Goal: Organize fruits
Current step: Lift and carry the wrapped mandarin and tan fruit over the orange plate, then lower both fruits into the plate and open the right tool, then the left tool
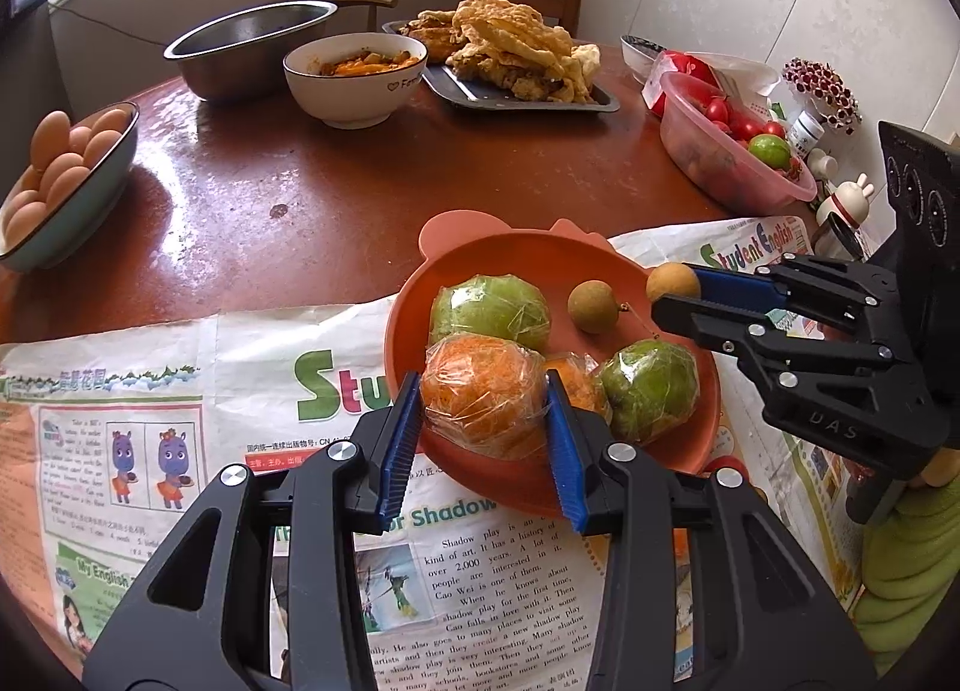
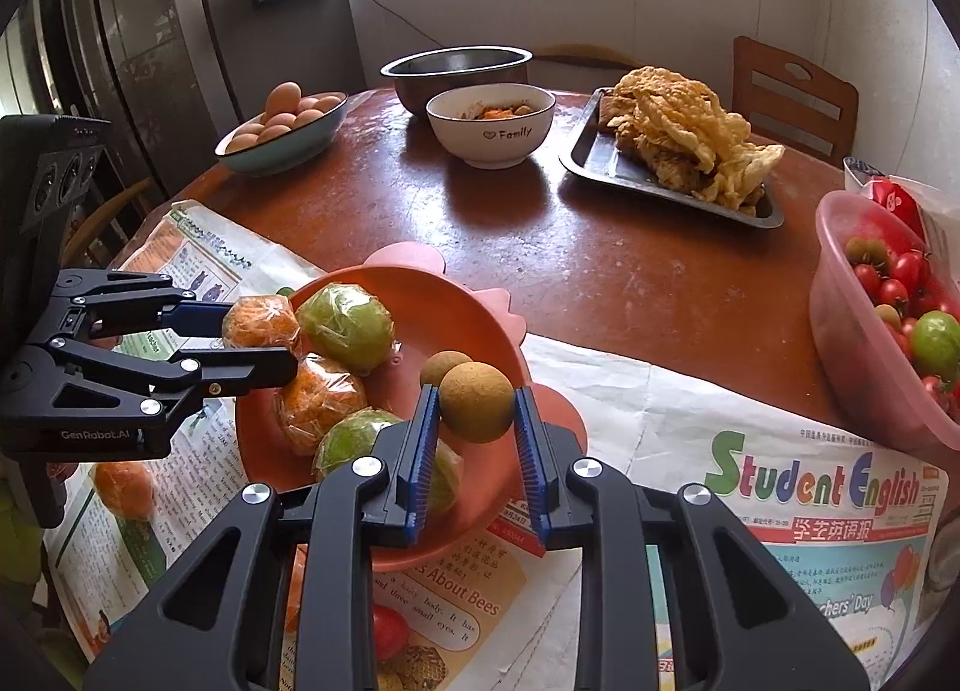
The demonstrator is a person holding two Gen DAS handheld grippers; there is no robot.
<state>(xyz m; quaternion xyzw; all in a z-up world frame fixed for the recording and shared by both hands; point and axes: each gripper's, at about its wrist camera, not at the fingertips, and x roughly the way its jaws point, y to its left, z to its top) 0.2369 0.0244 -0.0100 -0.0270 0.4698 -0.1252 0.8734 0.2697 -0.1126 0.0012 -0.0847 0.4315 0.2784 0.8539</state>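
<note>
An orange bear-shaped plate (image 1: 480, 265) (image 2: 456, 307) lies on newspaper. It holds two wrapped green fruits (image 1: 489, 310) (image 1: 651, 388), a second wrapped orange (image 2: 318, 400) and a brown longan (image 1: 591, 306). My left gripper (image 1: 483, 421) (image 2: 264, 331) is shut on a wrapped orange (image 1: 474, 409) (image 2: 261, 322) above the plate's near edge. My right gripper (image 2: 477, 421) (image 1: 675, 295) is shut on another brown longan (image 2: 477, 400) (image 1: 672, 283) over the plate's right side.
On the round table stand a bowl of eggs (image 1: 60, 175), a steel bowl (image 1: 252, 43), a white bowl of food (image 1: 354, 73), a tray of fried food (image 1: 510, 55) and a pink basin of tomatoes (image 1: 726, 151). An orange (image 2: 123, 487) and a red fruit (image 2: 390, 631) lie on the newspaper.
</note>
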